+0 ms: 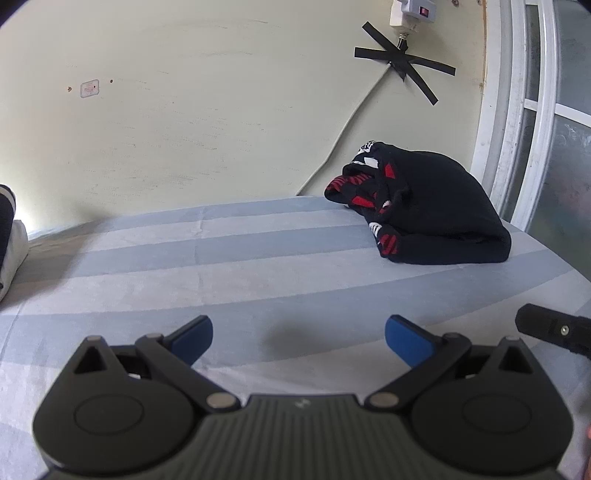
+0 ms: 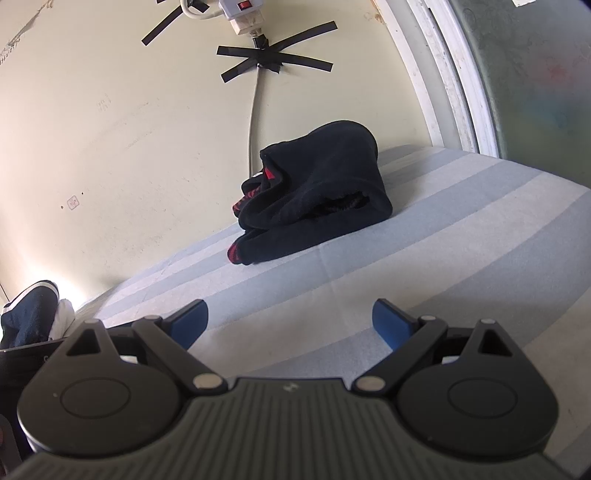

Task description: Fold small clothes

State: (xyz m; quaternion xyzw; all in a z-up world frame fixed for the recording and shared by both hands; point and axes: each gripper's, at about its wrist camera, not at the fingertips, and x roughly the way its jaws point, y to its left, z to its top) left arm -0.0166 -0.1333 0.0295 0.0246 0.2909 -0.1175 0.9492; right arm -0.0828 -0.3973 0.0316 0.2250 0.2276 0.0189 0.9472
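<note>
**A:** Left wrist view first, biggest thing down: the bed (image 1: 258,258) with its blue-and-pale striped sheet fills most of the frame, pushed up against a cream wall (image 1: 203,110). Looks like it's serving as the folding surface, which would explain all the bare sheet in the middle.

**B:** And the clothes?

**A:** A dark pile of clothes (image 1: 424,206), black with red and white bits poking out, sits at the far right of the bed, close to the wall and near the door frame (image 1: 517,110). It's bunched up, not flat, so I'd guess that's the unfolded stack waiting its turn. At the far left edge there's another navy and white bundle (image 1: 9,236). Could be the finished pile kept apart, but I can't really tell.

**B:** Anything picked up?

**A:** Nope. The left hand-held gripper (image 1: 298,336) has its blue pads spread wide with nothing between them, low over the near sheet. The right hand-held gripper (image 2: 290,320) is the same, jaws apart and empty, well short of the pile (image 2: 314,192). My read is both are spread wide ready for a reach to the pile.

**B:** Small stuff?

**A:** A power strip (image 2: 245,14) on the wall, cable held with black tape (image 2: 275,55) crosses, probably to keep it off the bed.
</note>
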